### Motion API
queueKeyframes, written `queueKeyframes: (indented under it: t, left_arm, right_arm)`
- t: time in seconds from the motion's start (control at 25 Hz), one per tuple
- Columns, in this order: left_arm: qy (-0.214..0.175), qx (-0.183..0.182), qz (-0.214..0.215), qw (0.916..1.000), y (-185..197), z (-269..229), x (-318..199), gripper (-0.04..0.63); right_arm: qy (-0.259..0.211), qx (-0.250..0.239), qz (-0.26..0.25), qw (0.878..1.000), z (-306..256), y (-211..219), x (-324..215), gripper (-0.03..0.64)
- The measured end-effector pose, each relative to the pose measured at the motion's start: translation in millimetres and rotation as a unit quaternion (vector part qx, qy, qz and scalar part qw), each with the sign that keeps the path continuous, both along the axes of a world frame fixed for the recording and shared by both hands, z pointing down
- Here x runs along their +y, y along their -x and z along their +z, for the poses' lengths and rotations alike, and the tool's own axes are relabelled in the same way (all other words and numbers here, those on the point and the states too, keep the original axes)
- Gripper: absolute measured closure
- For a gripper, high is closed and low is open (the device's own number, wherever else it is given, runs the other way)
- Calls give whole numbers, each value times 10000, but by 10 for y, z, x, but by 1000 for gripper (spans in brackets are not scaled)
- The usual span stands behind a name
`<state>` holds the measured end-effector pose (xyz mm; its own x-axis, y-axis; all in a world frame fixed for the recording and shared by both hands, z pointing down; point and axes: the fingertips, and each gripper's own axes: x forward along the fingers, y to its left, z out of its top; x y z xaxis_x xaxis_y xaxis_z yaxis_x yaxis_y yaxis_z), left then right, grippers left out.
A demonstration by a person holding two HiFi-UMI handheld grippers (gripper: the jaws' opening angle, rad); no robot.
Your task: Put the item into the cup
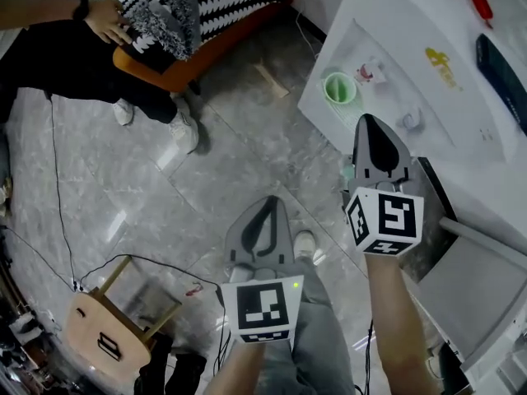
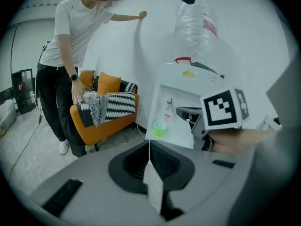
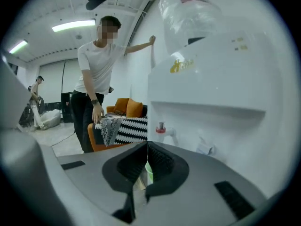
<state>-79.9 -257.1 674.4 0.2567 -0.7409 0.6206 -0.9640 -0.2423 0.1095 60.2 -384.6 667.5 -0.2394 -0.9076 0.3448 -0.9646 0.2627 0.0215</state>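
Head view: both grippers empty, cup not yet loaded

Cup (image 1: 340, 89): green, upright, on the recessed shelf of the dispenser (image 1: 412, 31), just beside the red tap (image 1: 369, 72). From above it looks empty.

Item: cannot be picked out in any view. Nothing loose lies near the cup. The only other thing there is a pale tap (image 1: 409, 122), past the red one.

Right gripper (image 1: 369, 123): near the cup, tips aimed its way. Jaws are pressed together with nothing between them, and the right gripper view agrees.

Left gripper (image 1: 268, 208): well apart from the cup, over the floor (image 1: 206, 188). Jaws are likewise closed tip to tip, holding nothing.

Person (image 1: 107, 19) at the sofa (image 1: 206, 48), well away from the cup, not involved.

Judgement: the step in hand comes before pick-up. The next move calls for finding the item, spreading one pair of jaws and pinching it. It then goes over the cup's rim for release. The cup looks light, so closed tips nudging it could tip it.
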Motion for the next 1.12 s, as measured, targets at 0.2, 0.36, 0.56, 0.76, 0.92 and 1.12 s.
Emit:
queueKeyframes:
  t: [0.2,0.36,0.56,0.76,0.92,1.12]
  left_arm:
    - [-357,-5,60,9993,-26,-422,-16,581]
    - [-629,91,117,9979,-145,-777,2,581]
    - [-1144,212,218,9930,-258,-1409,49,581]
    - [-1529,225,298,9875,-385,-2124,197,581]
    - [-1896,280,319,9809,-540,-2717,269,581]
    - [-2260,344,398,9727,-680,-3394,383,581]
  right_arm:
    - [-248,-93,-70,9996,-567,18,251,606]
    - [-385,-176,-109,9990,-992,-28,449,606]
    - [-441,-451,-112,9979,-1598,-97,750,607]
    - [-535,-686,-156,9961,-2272,-157,1100,607]
    - [-910,-765,-228,9926,-2957,-221,1289,607]
    - [-1205,-815,-153,9892,-3598,-304,1553,607]
